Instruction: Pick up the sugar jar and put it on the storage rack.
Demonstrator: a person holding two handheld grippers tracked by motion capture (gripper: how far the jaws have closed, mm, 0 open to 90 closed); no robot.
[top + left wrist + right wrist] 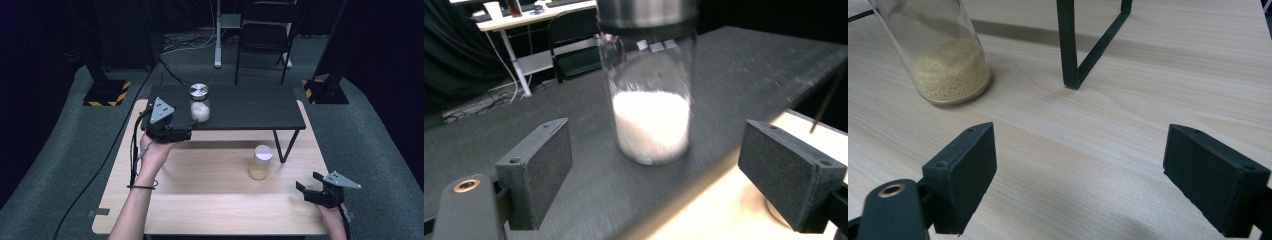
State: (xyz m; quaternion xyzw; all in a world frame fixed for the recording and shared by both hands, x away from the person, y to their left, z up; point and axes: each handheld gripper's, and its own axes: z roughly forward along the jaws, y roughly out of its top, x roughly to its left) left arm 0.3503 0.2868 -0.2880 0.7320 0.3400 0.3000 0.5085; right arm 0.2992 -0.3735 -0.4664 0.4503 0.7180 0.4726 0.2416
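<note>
Left hand-held gripper [651, 170], jaws apart, faces the slightly blurred white-powder jar [651, 125] at centre frame; right hand-held gripper [1078, 175] open, lower right.

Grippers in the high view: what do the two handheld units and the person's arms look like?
Both are black two-jaw tools topped by a grey three-cornered plate. The left gripper trails a black cable down beside the forearm; the right gripper has one running past the wrist. Up close the jaws carry flat, dark, matte rectangular pads with a brass-coloured ring at the base. Forearms are unsleeved; a thin dark band circles the left one.
</note>
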